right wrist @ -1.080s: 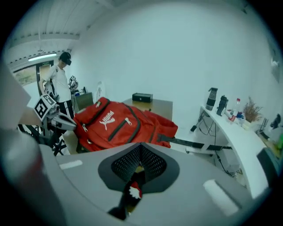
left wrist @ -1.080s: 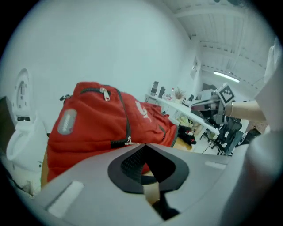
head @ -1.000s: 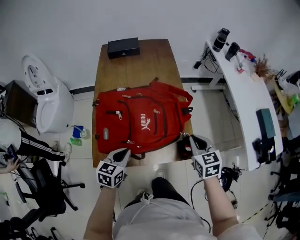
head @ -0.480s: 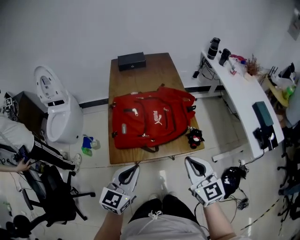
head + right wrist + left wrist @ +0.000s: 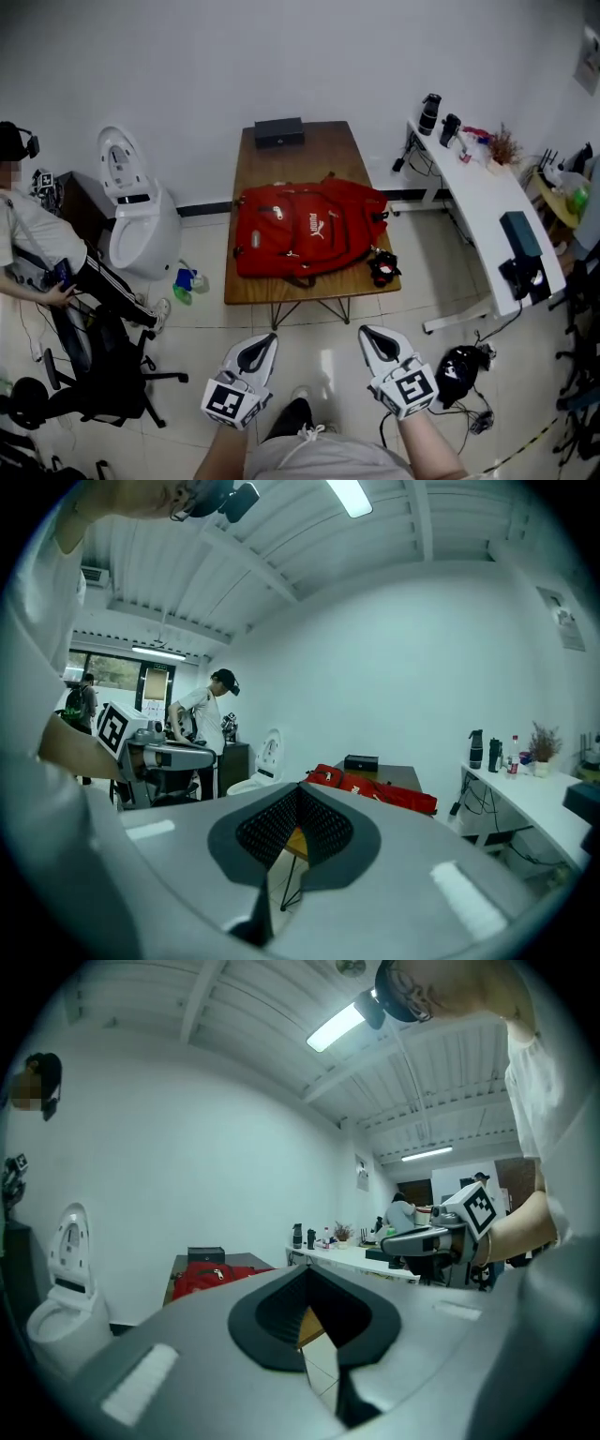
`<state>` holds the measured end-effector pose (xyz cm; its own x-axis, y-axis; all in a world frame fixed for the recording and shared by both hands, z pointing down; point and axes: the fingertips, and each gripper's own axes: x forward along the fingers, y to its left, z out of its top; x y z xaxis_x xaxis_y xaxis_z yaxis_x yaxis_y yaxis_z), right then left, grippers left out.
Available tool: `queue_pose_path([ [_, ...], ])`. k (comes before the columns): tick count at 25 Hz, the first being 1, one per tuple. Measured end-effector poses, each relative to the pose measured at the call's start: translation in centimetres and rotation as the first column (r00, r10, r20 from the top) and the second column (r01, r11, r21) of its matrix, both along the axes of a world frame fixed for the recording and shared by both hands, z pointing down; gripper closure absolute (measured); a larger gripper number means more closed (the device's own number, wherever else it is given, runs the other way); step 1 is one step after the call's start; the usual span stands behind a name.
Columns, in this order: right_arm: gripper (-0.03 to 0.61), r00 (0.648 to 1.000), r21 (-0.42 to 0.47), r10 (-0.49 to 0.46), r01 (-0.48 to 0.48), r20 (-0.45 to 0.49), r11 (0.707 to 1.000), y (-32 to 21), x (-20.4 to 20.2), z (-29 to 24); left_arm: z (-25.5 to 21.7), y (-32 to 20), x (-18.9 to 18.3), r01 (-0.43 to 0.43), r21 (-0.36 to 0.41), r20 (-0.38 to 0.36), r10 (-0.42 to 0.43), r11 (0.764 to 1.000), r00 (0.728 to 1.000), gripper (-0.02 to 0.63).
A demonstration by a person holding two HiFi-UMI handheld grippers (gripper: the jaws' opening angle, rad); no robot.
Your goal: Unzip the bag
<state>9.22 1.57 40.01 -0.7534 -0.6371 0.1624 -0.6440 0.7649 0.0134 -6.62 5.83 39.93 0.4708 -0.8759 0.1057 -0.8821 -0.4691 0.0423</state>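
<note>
The red backpack [image 5: 305, 239] lies flat on the wooden table [image 5: 300, 155], front side up, its zip pulls too small to read. Both grippers hang well short of the table's near edge, over the floor. My left gripper [image 5: 265, 339] is shut with nothing in it, and so is my right gripper [image 5: 367, 333]. From the left gripper view the backpack [image 5: 202, 1277] is a far red strip beyond the shut left gripper [image 5: 307, 1274]. In the right gripper view the backpack [image 5: 375, 789] lies far past the shut right gripper [image 5: 298, 789].
A black box [image 5: 278, 131] sits at the table's far end and a small black object [image 5: 382, 268] at its near right corner. A white desk [image 5: 478, 202] stands to the right. At left are a white appliance [image 5: 141, 220], a seated person [image 5: 37, 244] and an office chair [image 5: 103, 375]. A black bag [image 5: 457, 368] lies on the floor.
Both grippers have drawn back from the backpack's near edge to well off the table. The whole view has backed away, so the table now looks smaller and farther.
</note>
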Motion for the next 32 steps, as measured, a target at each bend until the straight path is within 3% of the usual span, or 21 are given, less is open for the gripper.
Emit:
queue_pose_path([
  [7,0.572,0.998,0.002,-0.050,0.050,-0.034,0.999,4.7,1.0,-0.6,-0.8,4.6,3.0,0.017,0.011,-0.044,-0.017,1.000,0.999,0.607],
  [11,0.572,0.997,-0.001,-0.055,0.055,-0.057,0.999,6.1,0.8,-0.6,-1.3,5.8,3.7,0.016,0.021,-0.028,-0.015,1.000,0.999,0.607],
  [32,0.572,0.998,0.000,-0.056,0.056,-0.024,0.998,6.2,0.5,-0.3,-1.4,6.4,3.7,0.005,0.015,-0.001,-0.005,1.000,1.000,0.607],
])
